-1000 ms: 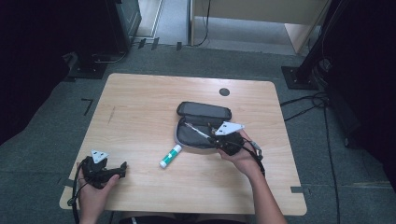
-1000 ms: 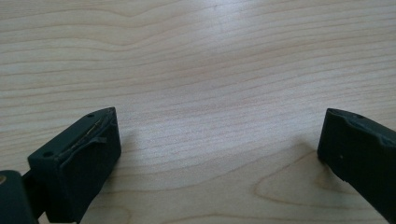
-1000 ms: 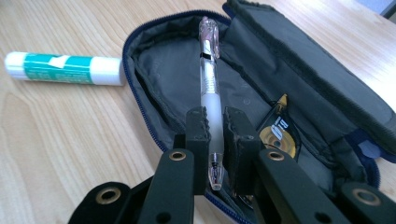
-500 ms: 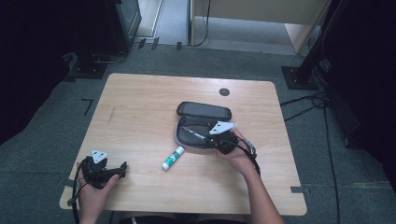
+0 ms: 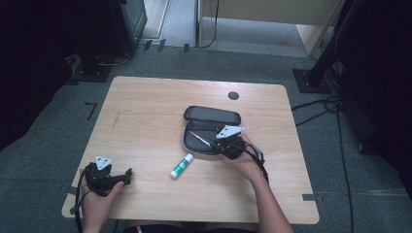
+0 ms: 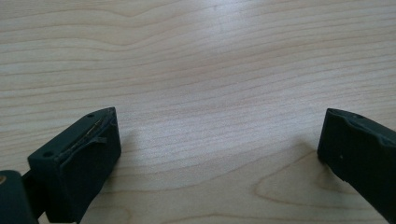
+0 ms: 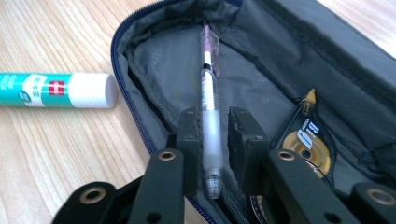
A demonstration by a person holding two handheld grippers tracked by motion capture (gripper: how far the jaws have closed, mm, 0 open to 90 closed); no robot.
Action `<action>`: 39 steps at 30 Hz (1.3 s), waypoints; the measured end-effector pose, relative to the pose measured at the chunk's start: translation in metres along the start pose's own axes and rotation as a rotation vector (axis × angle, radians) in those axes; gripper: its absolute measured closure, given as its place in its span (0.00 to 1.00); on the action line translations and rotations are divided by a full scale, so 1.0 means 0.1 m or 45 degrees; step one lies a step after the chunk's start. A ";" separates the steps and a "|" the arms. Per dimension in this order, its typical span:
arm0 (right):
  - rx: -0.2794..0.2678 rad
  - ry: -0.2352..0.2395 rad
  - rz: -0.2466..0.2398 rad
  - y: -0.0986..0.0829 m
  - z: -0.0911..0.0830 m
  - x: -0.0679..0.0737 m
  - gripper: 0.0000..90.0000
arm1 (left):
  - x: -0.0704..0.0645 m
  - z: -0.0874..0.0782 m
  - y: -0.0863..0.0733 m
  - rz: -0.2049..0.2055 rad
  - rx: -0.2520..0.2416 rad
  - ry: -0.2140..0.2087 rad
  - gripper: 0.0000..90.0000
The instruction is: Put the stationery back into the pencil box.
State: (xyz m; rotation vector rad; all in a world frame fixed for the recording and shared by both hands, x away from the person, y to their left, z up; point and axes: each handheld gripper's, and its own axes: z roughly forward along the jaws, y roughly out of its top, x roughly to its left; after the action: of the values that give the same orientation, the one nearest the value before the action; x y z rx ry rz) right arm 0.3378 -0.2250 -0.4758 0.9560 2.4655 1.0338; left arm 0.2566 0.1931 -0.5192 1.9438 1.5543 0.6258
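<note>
The pen [image 7: 208, 100] lies inside the open pencil case [image 7: 261, 70], its long axis running straight away from the right gripper [image 7: 213, 140] toward the far, curved end of the case. The jaws of this gripper sit one on each side of the pen's clear grip section, near its close end; they look closed onto it or very nearly so, with only a sliver of space to the right of the barrel, so the pen reads as pinched crosswise to its length. Because the barrel lines up with the gripper's own forward direction, the pen would likely come out of, or settle into, the case by a move along that same line rather than by a turn.

To the right of the pen in the case, just beside the right jaw, lies a correction tape dispenser [image 7: 306, 140] with a yellow wheel. Outside the case, to the pen's left and past the zip edge, a glue stick [image 7: 58, 90] rests on the desk [image 7: 51, 158], roughly at right angles to the pen.

In the high view the right gripper [image 5: 228, 144] is over the case [image 5: 210, 127], while the left gripper [image 5: 109, 177] sits well apart from it near the desk's near-left corner. Its jaws are spread wide over bare wood, holding nothing.
</note>
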 end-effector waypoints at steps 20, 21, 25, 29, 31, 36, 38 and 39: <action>-0.119 -0.013 0.052 -0.17 -0.36 0.32 0.66 | -0.01 0.00 0.00 0.011 -0.002 -0.012 0.00; -0.124 -0.022 0.062 -0.20 -0.37 0.33 0.63 | -0.01 0.00 0.00 0.014 0.000 -0.013 0.00; -0.130 -0.025 0.109 -0.30 -0.40 0.37 0.45 | -0.02 0.00 0.00 0.016 -0.003 -0.018 0.00; -0.106 -0.074 0.157 -0.41 -0.42 0.42 0.18 | -0.02 0.00 0.00 0.016 -0.002 -0.018 0.00; -0.101 -0.108 0.183 -0.47 -0.45 0.42 0.13 | -0.02 0.00 0.00 0.016 -0.003 -0.018 0.00; -0.111 -0.168 0.256 -0.57 -0.56 0.37 0.00 | -0.02 0.00 0.00 0.024 0.000 -0.020 0.00; -0.124 -0.203 0.246 -0.61 -0.62 0.36 0.00 | -0.02 0.00 0.00 0.025 0.000 -0.021 0.00; -0.124 -0.201 0.254 -0.63 -0.65 0.35 0.00 | -0.02 0.00 0.00 0.026 0.001 -0.020 0.00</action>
State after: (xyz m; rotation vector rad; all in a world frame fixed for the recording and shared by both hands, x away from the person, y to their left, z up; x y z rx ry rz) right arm 0.2505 -0.2674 -0.4765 1.2208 2.2061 1.0840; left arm 0.2562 0.1910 -0.5191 1.9625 1.5273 0.6176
